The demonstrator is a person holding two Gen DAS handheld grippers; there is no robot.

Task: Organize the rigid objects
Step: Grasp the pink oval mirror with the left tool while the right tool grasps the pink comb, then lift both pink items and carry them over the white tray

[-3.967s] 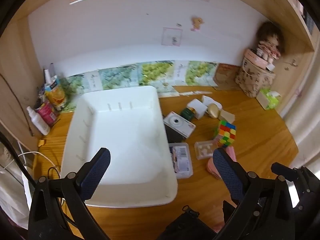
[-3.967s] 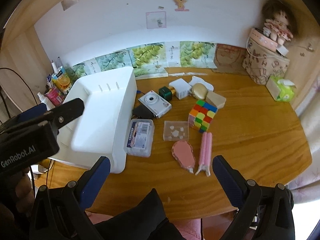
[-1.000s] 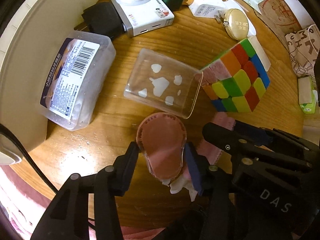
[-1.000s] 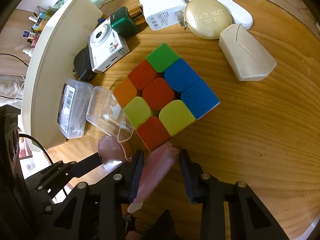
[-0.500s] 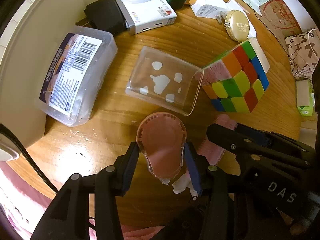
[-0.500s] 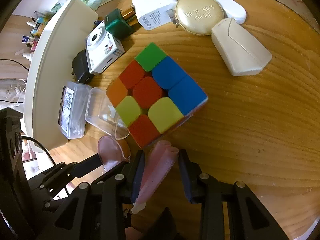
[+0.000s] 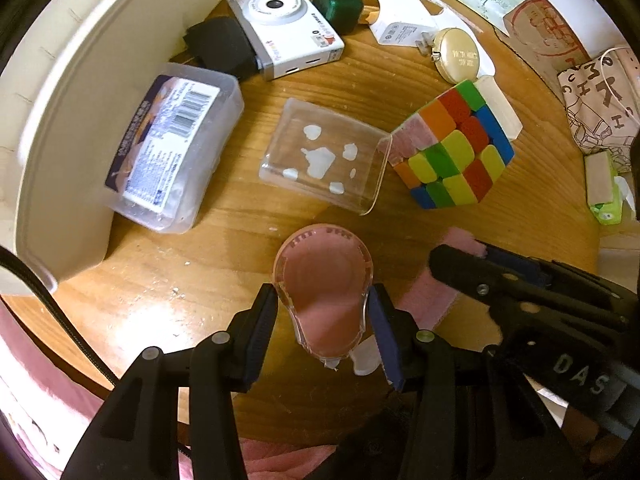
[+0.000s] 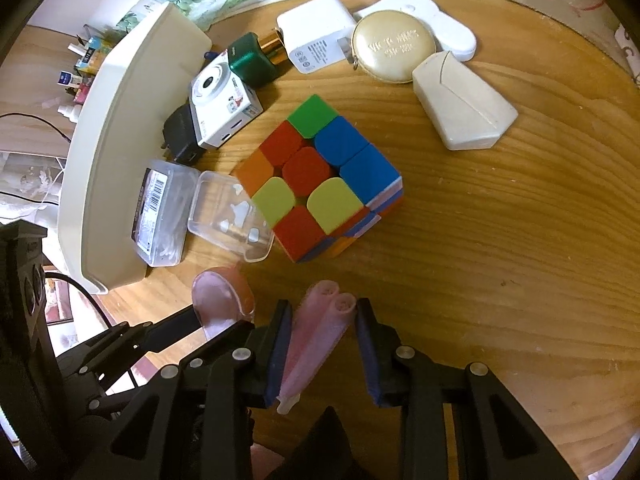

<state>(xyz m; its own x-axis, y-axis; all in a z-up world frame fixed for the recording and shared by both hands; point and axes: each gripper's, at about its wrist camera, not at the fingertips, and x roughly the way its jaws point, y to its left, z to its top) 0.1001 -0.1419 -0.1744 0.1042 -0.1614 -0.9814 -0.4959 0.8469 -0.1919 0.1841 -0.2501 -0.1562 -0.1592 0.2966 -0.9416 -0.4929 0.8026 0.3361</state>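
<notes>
Both grippers point steeply down over the near edge of the tabletop (image 8: 520, 260), each on its own pink item, so it looks like a two-handed pickup for the bin.

Left gripper (image 7: 324, 320): pads clamped on the narrow neck of the pink case (image 7: 324, 280), a flat teardrop shape with a clear shell. Gripping the neck makes sense, since the round head is wider than the jaws.

Right gripper (image 8: 322, 344): jaws closing on the pink tube pair (image 8: 320, 328). The left pad is on the tubes; the right pad's contact isn't clear from this angle. The tubes lie along the fingers with their open ends forward, which keeps them from rolling out sideways.

White bin (image 7: 60, 128) sits at the left edge of the tabletop, its wall just beside the clear labelled box (image 7: 172, 148). That is probably the drop target, with the loose items lined up along its side for short transfers.

Still on the wood:
- clear lidded box (image 7: 324, 156), touching the puzzle cube (image 8: 316, 184)
- white camera (image 7: 288, 28) and green cube (image 7: 336, 0), toward the far edge
- gold round tin (image 8: 394, 50), toward the far edge

The two grippers are nearly touching, so lifting them together risks a knock.
</notes>
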